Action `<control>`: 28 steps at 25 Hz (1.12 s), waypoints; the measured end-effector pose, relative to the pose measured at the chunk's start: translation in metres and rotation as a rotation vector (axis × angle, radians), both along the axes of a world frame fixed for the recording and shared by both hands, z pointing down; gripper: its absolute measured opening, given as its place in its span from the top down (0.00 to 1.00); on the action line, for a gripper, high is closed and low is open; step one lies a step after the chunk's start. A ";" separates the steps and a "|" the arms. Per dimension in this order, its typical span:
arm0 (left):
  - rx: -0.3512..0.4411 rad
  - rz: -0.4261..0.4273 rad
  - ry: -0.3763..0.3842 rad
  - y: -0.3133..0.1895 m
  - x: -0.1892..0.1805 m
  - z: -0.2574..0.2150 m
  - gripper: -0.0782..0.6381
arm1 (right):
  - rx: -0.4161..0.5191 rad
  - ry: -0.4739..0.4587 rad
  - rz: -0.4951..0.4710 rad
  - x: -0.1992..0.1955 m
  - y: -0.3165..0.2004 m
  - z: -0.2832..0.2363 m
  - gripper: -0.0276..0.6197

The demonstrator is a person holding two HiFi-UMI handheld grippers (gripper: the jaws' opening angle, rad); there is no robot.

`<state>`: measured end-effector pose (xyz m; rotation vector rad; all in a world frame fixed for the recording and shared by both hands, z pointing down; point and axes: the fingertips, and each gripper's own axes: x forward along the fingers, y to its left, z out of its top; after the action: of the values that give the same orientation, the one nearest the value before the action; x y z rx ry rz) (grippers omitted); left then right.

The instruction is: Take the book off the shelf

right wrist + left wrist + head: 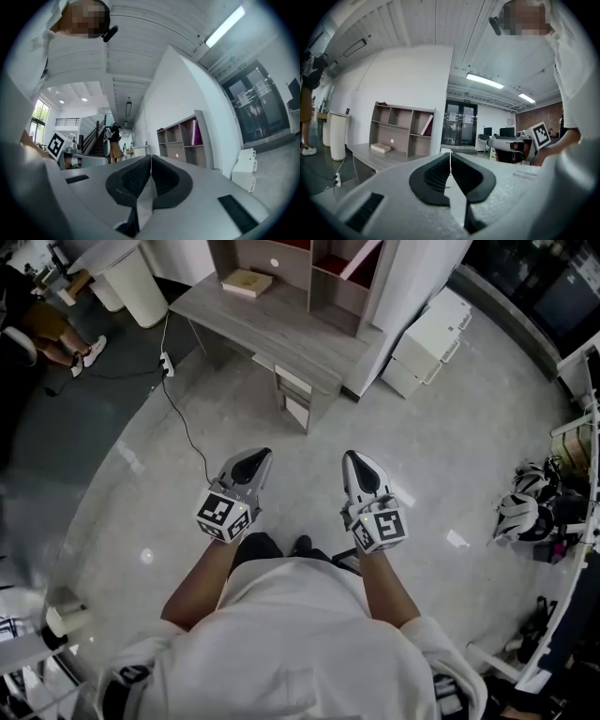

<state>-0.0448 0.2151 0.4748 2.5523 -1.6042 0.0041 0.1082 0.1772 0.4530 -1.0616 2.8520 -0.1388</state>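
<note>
Pink book [427,125]: leaned tilted in the right-hand upper compartment of the shelf unit [433,136] standing on the grey desk [272,324].
Left gripper [450,153]: jaws pressed together, nothing between them; held level, well apart from the pink book.
Right gripper [151,158]: jaws together, empty; pink book well ahead, untouched.
Tan book [247,282]: lay flat on the desk.

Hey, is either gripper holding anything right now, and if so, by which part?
Nothing is held: the left gripper and right gripper are both shut and empty.
</note>
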 end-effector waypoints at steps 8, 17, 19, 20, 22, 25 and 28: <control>-0.019 -0.012 0.011 -0.011 0.008 0.011 0.86 | -0.005 -0.009 0.011 0.018 -0.014 0.004 0.93; -0.029 0.025 0.029 -0.048 0.007 0.018 0.86 | -0.004 0.002 0.017 0.010 -0.044 0.007 0.93; -0.037 0.028 0.035 -0.061 0.003 0.024 0.86 | -0.001 0.006 0.019 0.006 -0.055 0.009 0.93; -0.041 0.031 0.039 -0.068 0.001 0.026 0.86 | 0.002 0.010 0.021 0.003 -0.061 0.010 0.93; -0.046 0.043 0.048 -0.086 -0.004 0.028 0.86 | 0.005 0.020 0.028 -0.004 -0.078 0.011 0.93; -0.036 0.074 0.051 -0.116 -0.006 0.024 0.86 | 0.002 0.029 0.038 -0.013 -0.107 0.010 0.93; -0.024 0.094 0.056 -0.153 -0.013 0.017 0.86 | 0.010 0.040 0.046 -0.023 -0.141 0.004 0.93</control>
<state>-0.0576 0.0617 0.4921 2.5828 -1.4552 -0.0384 0.0852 0.0365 0.4571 -1.1394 2.8580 -0.1005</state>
